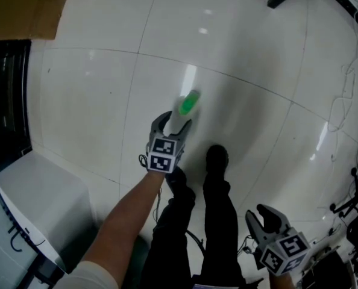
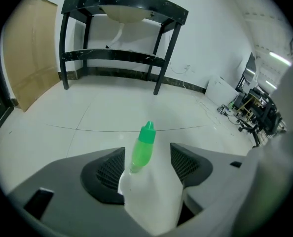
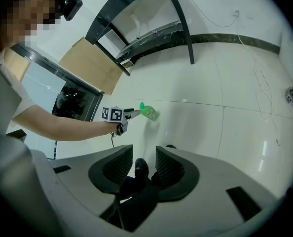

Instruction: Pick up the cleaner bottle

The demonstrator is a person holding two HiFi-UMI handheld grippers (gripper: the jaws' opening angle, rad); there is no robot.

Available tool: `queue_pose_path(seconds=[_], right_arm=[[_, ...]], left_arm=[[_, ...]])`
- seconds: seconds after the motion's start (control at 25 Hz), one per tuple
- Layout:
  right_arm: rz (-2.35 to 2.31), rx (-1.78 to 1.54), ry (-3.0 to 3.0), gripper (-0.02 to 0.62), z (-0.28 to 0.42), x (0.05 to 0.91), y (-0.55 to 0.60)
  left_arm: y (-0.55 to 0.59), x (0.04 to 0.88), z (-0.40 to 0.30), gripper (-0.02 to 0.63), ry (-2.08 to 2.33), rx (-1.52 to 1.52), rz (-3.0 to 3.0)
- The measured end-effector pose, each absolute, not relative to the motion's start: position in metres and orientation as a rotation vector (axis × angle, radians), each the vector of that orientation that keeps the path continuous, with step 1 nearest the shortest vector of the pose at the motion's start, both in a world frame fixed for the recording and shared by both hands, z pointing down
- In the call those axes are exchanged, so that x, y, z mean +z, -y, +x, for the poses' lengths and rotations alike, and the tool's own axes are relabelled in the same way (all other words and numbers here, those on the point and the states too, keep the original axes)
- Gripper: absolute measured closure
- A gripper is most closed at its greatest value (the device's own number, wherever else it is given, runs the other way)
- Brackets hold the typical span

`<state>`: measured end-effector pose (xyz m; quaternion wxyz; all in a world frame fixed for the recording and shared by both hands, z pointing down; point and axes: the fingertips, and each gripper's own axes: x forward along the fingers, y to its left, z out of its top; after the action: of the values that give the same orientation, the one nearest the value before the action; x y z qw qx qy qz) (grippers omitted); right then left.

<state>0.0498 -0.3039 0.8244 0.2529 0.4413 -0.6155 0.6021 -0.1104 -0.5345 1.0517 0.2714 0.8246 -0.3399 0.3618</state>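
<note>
A: Status on the pickup?
B: Not done. Seeing the left tool (image 1: 175, 121) spread wide around the cleaner bottle (image 2: 151, 196), pointing down at the floor (image 1: 94, 101).
A: Pinching it?
B: Doesn't look like it. Reading a gap either side of the green cap (image 2: 145, 141) and neck, between the ribbed pads (image 2: 109, 169). Finding the white body deeper in, at the throat, against the inner edges or nearly. Judging that as bracketed, not clamped. Confirmed from the right gripper view: green end poking past the tips.
A: Standing on the floor or hanging?
B: Can't tell from any view; base hidden everywhere.
A: Right tool (image 3: 144, 150)?
B: Hanging by the person's legs, well apart from the bottle. Spread too, holding nothing; only a dark shoe (image 3: 140, 168) far off in the gap.
A: So what's left?
B: Calling the reach finished: bottle already well inside the jaws. Still need the squeeze, then the lift. Would close on the white body, not the neck: looks tapered and slick up there, likely to slip out.
A: Risk?
B: Tipping it on that glossy tile if closing off-centre.
</note>
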Motion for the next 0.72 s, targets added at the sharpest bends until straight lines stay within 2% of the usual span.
queue_pose_path(seconds=[0.04, 0.16, 0.72], right_arm=[[1.199, 1.644, 1.668, 0.449, 0.051, 0.830, 0.302], [1.196, 1.666, 1.651, 0.449, 0.054, 0.846, 0.299], [1.181, 1.725, 1.580, 0.449, 0.073, 0.882, 0.292]], left_arm=[[0.536, 1.060, -0.108, 0.299, 0.917, 0.985, 2.231], [0.540, 1.082, -0.101, 0.278, 0.914, 1.008, 2.248], [0.562, 1.143, -0.071, 0.278, 0.902, 1.050, 2.265]])
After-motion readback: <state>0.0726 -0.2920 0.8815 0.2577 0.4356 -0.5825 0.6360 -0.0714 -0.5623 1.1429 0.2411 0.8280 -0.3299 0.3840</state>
